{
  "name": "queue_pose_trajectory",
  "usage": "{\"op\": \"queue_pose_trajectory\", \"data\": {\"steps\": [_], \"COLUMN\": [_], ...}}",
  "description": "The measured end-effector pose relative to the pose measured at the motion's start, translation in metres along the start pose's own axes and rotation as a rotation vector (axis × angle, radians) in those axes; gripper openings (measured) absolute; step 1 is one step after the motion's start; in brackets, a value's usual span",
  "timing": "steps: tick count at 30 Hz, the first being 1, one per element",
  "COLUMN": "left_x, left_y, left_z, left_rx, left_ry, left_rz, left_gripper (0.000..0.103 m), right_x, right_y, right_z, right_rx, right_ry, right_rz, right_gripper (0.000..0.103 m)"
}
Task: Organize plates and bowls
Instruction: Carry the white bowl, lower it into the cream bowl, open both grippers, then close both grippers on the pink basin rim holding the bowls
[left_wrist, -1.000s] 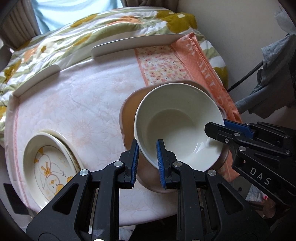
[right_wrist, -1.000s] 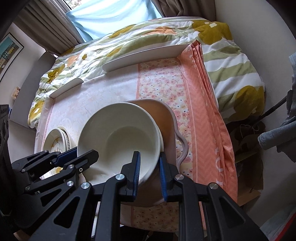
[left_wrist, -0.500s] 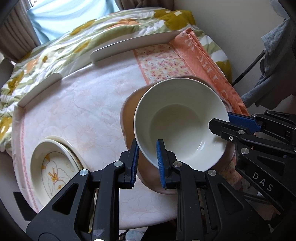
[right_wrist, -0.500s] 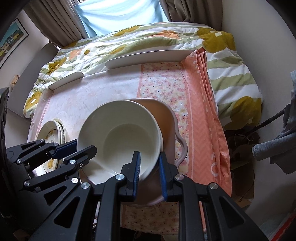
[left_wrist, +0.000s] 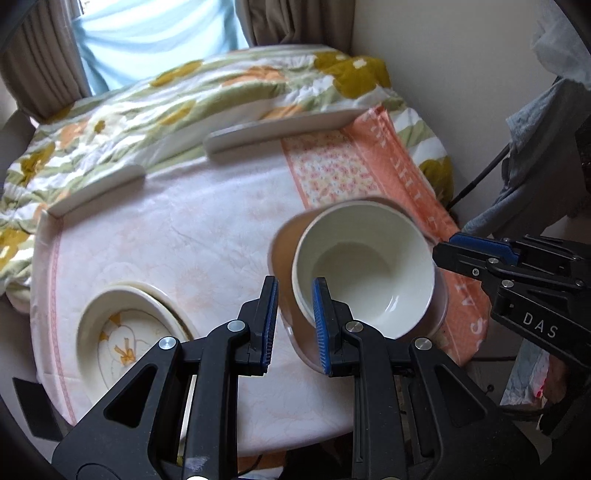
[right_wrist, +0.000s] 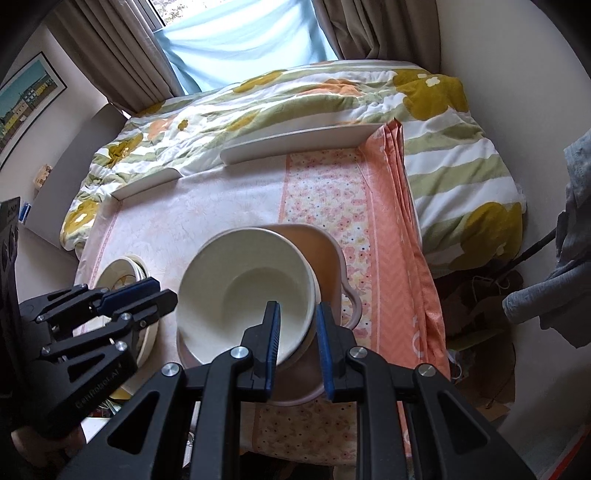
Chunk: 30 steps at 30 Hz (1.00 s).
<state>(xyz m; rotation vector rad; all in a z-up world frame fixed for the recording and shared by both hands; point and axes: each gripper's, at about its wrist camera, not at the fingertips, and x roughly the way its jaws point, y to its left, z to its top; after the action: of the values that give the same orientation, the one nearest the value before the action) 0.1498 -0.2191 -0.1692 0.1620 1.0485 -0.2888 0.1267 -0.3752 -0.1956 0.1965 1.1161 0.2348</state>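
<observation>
A cream bowl (left_wrist: 364, 273) is held above a tan handled dish (left_wrist: 284, 251) on the round table. My left gripper (left_wrist: 294, 325) is shut on the bowl's near-left rim. My right gripper (right_wrist: 298, 343) is shut on the bowl's (right_wrist: 251, 291) near-right rim, over the tan dish (right_wrist: 325, 258). A stack of cream plates with a yellow duck print (left_wrist: 125, 332) sits at the table's front left; it also shows in the right wrist view (right_wrist: 125, 273), partly hidden by the left gripper.
The table wears a pale pink floral cloth (left_wrist: 184, 236) with an orange patterned runner (left_wrist: 369, 162) on the right. A flowered quilt (right_wrist: 295, 99) lies behind it. A wall (left_wrist: 443, 74) and hanging grey clothes (left_wrist: 535, 155) stand at the right.
Both grippers have lifted the cream bowl upward off the tan dish and pulled back; the table and plates look smaller and farther away.
</observation>
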Motion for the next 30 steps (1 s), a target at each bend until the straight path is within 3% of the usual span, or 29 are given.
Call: {"op": "queue_pose_trajectory", "data": {"steps": [3, 4, 5, 6, 7, 8, 11, 15, 18, 23, 26, 30], "left_x": [-0.039, -0.051, -0.061, -0.072, -0.083, -0.09, -0.087, -0.057, -0.025, 0.02, 0.041, 0.059], "left_y": [0.01, 0.015, 0.019, 0.024, 0.028, 0.03, 0.034, 0.036, 0.035, 0.026, 0.026, 0.026], "left_z": [0.007, 0.008, 0.008, 0.006, 0.003, 0.0, -0.005, -0.02, -0.027, -0.032, -0.034, -0.036], "left_rx": [0.006, 0.0, -0.007, -0.014, -0.019, -0.013, 0.025, 0.044, 0.022, 0.03, 0.029, 0.034], "left_ry": [-0.104, -0.137, -0.172, -0.214, -0.275, -0.298, -0.246, -0.11, -0.003, 0.128, 0.19, 0.247], "left_rz": [0.032, 0.026, 0.025, 0.037, 0.053, 0.065, 0.059, -0.016, -0.066, -0.064, -0.054, -0.058], "left_gripper": [0.024, 0.047, 0.09, 0.103, 0.103, 0.103, 0.103, 0.103, 0.102, 0.096, 0.088, 0.08], "right_x": [-0.027, -0.037, -0.046, -0.056, -0.064, -0.072, -0.086, -0.072, -0.049, -0.008, 0.01, 0.033], "right_y": [0.001, 0.001, 0.002, 0.003, 0.003, 0.003, 0.002, -0.004, -0.013, -0.028, -0.027, -0.024], "right_z": [0.004, 0.005, 0.005, 0.005, 0.004, 0.001, -0.005, -0.012, -0.016, -0.026, -0.025, -0.021], "right_rx": [-0.034, -0.048, -0.062, -0.077, -0.09, -0.104, -0.149, -0.178, -0.158, -0.146, -0.172, -0.212], "right_ry": [-0.042, -0.059, -0.076, -0.096, -0.122, -0.153, -0.193, -0.064, 0.012, 0.135, 0.184, 0.245], "right_rz": [0.019, 0.024, 0.022, 0.018, 0.017, 0.017, -0.013, -0.091, -0.098, -0.138, -0.136, -0.147], "right_gripper": [0.02, 0.026, 0.05, 0.085, 0.098, 0.103, 0.103, 0.103, 0.103, 0.103, 0.097, 0.077]}}
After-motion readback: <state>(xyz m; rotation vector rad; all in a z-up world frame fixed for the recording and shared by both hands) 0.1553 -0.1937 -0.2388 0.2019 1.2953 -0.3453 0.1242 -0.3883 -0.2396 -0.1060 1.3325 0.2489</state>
